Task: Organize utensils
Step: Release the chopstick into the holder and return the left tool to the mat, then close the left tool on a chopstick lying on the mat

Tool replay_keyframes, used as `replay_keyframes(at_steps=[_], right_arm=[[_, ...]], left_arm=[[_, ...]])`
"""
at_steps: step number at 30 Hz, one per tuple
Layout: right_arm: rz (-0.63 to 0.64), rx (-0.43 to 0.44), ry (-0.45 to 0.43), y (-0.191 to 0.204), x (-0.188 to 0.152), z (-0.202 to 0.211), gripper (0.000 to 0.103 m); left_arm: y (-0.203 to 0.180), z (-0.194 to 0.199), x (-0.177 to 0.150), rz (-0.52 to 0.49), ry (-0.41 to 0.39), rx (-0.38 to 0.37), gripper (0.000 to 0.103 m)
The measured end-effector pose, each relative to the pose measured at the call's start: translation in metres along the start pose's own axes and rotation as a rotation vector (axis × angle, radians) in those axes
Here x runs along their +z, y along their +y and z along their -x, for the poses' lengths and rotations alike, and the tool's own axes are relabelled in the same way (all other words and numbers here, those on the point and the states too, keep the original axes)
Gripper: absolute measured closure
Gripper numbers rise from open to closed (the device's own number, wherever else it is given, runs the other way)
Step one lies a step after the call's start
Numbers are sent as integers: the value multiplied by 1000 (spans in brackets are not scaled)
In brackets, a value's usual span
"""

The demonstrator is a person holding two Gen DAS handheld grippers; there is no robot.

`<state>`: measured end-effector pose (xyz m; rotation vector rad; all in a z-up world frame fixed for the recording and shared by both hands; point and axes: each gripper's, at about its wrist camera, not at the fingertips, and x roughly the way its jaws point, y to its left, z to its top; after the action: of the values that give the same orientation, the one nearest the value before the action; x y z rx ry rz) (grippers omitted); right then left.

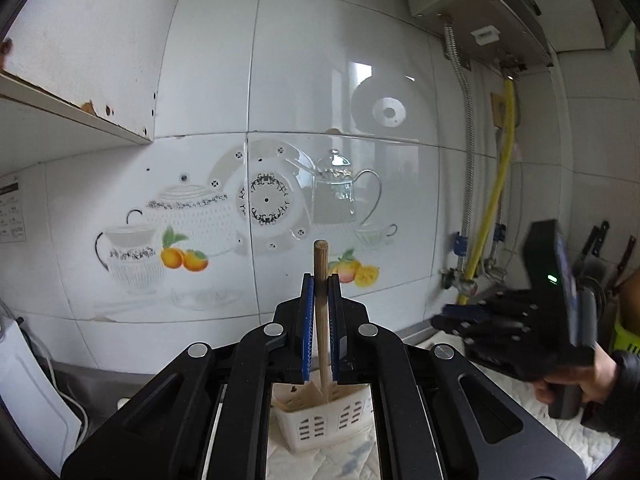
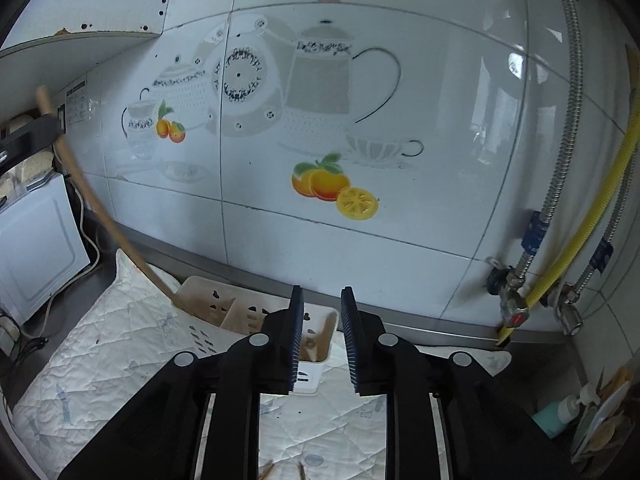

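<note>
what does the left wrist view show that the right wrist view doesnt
Only the left wrist view: the water heater, the knives, and the hand holding the right gripper.
Only the right wrist view: the soap bottle, red valve, and open, empty right jaws.
Both: the wooden handle shut in the left gripper, its lower end in the white caddy.

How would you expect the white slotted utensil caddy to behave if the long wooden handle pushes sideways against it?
The utensil caddy looks like thin slotted plastic, so probably light and easily shoved. It stands on a quilted cloth, which may grip it somewhat, so it might tip rather than slide. The wooden handle, clamped in the left gripper, leans far out, giving leverage.
</note>
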<state>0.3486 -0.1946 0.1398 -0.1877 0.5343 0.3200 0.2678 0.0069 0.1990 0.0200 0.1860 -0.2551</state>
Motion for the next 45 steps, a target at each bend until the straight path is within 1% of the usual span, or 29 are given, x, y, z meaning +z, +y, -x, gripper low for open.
replay_keyframes(at_steps=[3, 5, 8, 10, 14, 17, 20, 22, 25, 29, 31, 33, 36, 41, 44, 45], right_arm=[[12, -12, -27, -4, -5, 14, 77], [7, -7, -37, -8, -10, 23, 76], [6, -9, -58, -13, -21, 38, 76], [4, -7, -67, -16, -31, 47, 75], [-22, 17, -65, -20, -59, 63, 75], [-60, 31, -50, -25, -87, 73, 75], [-101, 35, -22, -27, -120, 80, 75], [-133, 47, 4, -28, -143, 82, 75], [-176, 47, 44, -28, -178, 85, 75], [-241, 51, 111, -29, -224, 87, 75], [-278, 47, 140, -30, -248, 88, 75], [-311, 49, 163, -31, -268, 89, 75], [-339, 45, 196, -28, -294, 91, 75], [-331, 33, 216, -21, -318, 95, 75], [-300, -1, 215, -18, -322, 95, 75], [-299, 2, 215, -18, -324, 95, 75]], left_arm=[[4, -15, 1, 1, -9, 37, 98], [8, -26, -2, 12, 5, 50, 98], [12, -39, -10, 11, 2, 81, 98], [15, -47, -17, 19, 15, 81, 98], [21, -58, -31, 44, 48, 69, 98], [23, -64, -41, 49, 81, 58, 97], [23, -65, -47, 52, 95, 51, 97], [22, -64, -48, 53, 98, 43, 95], [18, -58, -50, 49, 96, 38, 95], [12, -39, -51, 46, 90, 12, 94], [9, -26, -55, 47, 91, 3, 87], [5, -13, -65, 42, 108, -1, 82], [-1, 6, -84, 48, 144, -18, 81], [-12, 36, -125, 56, 224, -44, 80], [-17, 52, -153, 74, 277, -60, 79], [-19, 57, -162, 77, 294, -59, 72]])
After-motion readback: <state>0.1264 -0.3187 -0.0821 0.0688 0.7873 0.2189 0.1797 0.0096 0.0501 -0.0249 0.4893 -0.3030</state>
